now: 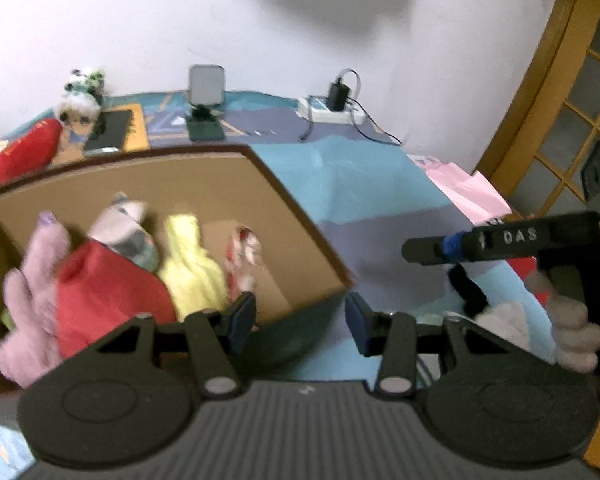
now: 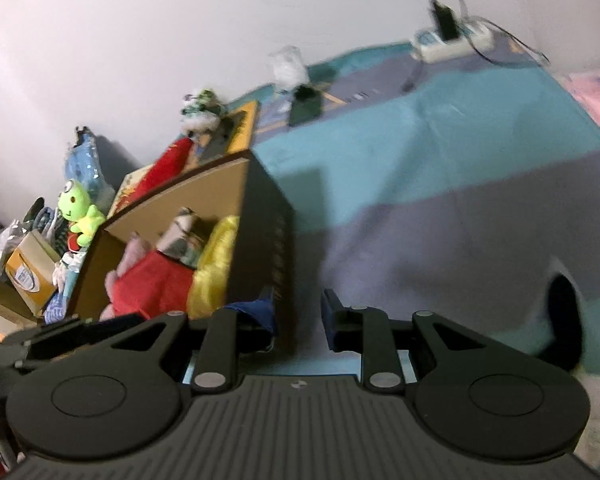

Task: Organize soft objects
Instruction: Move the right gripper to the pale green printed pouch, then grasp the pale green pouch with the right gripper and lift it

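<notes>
A cardboard box (image 1: pixel 284 196) stands on the bed and holds several soft toys: a pink plush (image 1: pixel 32 280), a red one (image 1: pixel 108 292), a grey-white one (image 1: pixel 124 228) and a yellow one (image 1: pixel 192 272). The box (image 2: pixel 260 208) and its toys also show in the right wrist view. My left gripper (image 1: pixel 300 322) is open and empty over the box's near right corner. My right gripper (image 2: pixel 298 314) is open and empty just right of the box; it shows from the side in the left wrist view (image 1: pixel 416 250). A black and white plush (image 1: pixel 496 312) lies under it.
A blue and grey bedspread (image 1: pixel 360 184) covers the bed. At the back are a power strip with charger (image 1: pixel 332 110), a small mirror on a stand (image 1: pixel 206 100), a doll (image 1: pixel 78 106) and a red cushion (image 1: pixel 20 156). A green plush (image 2: pixel 78 212) and clutter lie left of the box.
</notes>
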A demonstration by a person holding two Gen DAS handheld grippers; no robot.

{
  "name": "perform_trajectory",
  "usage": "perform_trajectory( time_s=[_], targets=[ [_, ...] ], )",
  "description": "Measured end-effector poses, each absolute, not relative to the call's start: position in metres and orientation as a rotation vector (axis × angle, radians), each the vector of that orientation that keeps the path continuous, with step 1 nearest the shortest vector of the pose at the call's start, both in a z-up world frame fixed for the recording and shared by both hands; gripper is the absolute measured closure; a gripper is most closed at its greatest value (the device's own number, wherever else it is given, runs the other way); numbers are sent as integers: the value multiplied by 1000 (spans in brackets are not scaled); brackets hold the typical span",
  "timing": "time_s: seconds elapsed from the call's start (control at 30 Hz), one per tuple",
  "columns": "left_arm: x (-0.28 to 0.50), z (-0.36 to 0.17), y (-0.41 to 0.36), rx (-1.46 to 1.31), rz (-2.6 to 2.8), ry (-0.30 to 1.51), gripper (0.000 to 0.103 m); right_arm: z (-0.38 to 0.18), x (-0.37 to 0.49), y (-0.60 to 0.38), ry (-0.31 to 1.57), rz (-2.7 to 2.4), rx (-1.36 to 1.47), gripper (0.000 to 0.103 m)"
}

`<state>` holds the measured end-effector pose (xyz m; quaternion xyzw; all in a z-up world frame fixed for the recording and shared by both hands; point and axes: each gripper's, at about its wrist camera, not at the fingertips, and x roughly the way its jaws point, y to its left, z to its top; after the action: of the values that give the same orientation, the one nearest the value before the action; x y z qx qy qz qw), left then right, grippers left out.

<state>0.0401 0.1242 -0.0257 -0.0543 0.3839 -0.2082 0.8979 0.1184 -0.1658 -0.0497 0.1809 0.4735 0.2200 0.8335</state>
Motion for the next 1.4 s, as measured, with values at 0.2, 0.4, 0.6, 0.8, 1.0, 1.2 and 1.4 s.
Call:
perform_trajectory(
  time_s=[0.2, 0.4, 0.6, 0.8, 1.0, 1.2, 1.4],
  targets=[
    [25, -49, 80, -141, -490, 885, 55, -72, 112, -208, 1085, 440, 435, 96],
    [16, -85, 35, -171, -546, 989, 49, -100, 108, -225, 1191, 469, 449, 95],
    [18, -114, 5, -187, -542, 1076, 48, -119, 102, -226, 1243, 492, 343, 95],
    [25, -121, -13, -203, -545, 1091, 45, -128, 103, -228, 1253, 506, 295, 95],
    [35, -124, -23, -202, -533, 1079, 44, -128, 102, -225, 1236, 506, 243, 95],
    [36, -124, -29, -176, -555, 1070, 44, -126, 103, -230, 1215, 487, 249, 94],
    [42, -126, -32, -156, -570, 1079, 44, -135, 106, -232, 1233, 455, 288, 94]
  ],
)
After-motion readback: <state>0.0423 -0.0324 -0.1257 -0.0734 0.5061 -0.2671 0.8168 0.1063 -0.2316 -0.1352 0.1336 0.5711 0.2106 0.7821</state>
